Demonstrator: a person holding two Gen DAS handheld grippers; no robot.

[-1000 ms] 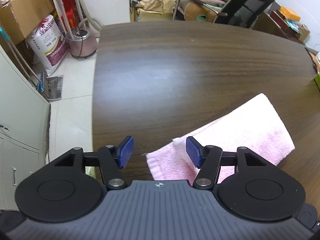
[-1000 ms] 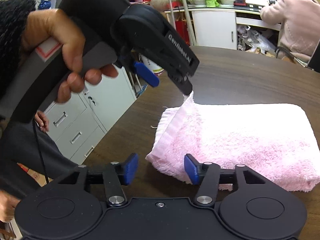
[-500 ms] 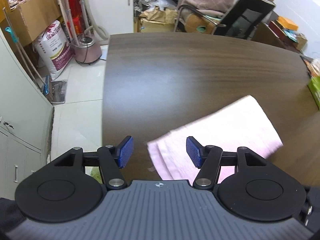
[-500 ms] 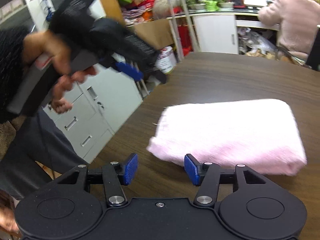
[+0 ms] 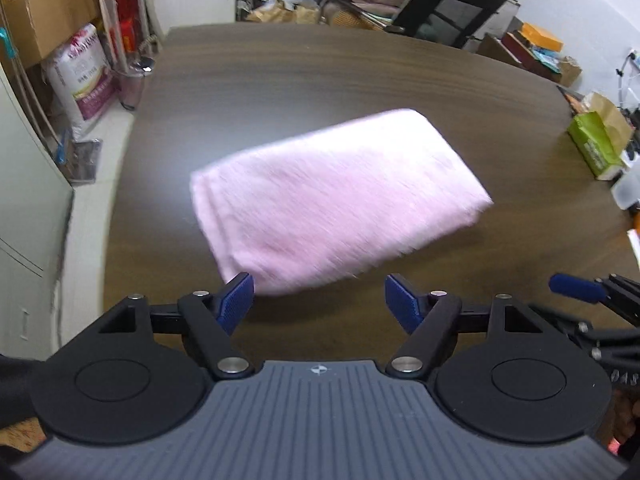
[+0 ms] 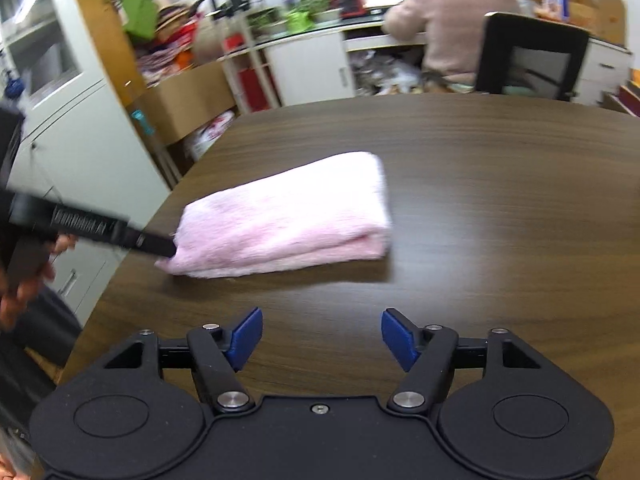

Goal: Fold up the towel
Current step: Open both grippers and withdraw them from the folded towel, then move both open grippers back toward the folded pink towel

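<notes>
One pink towel lay folded into a thick rectangle on the dark wooden table, its stacked layers showing as three or so edges along its 9 o'clock end in the left wrist view. In the right wrist view the same towel sat toward 11 o'clock of the gripper, flat on the table, with the fold rounded at its 3 o'clock end.

Two grippers were present. The left gripper had its two blue pads spread wide apart with nothing between them; the towel's near edge sat just beyond its 9 o'clock pad, and whether they touched could not be told through the blur. The right gripper likewise had both pads well apart and empty, hanging over bare wood short of the towel.

In the right wrist view the left gripper's dark body came in from 9 o'clock, its tip at the towel's near corner. In the left wrist view one blue pad of the right gripper showed at 3 o'clock.

One person in a pale coat sat at 1 o'clock beyond the table, beside one black chair.
</notes>
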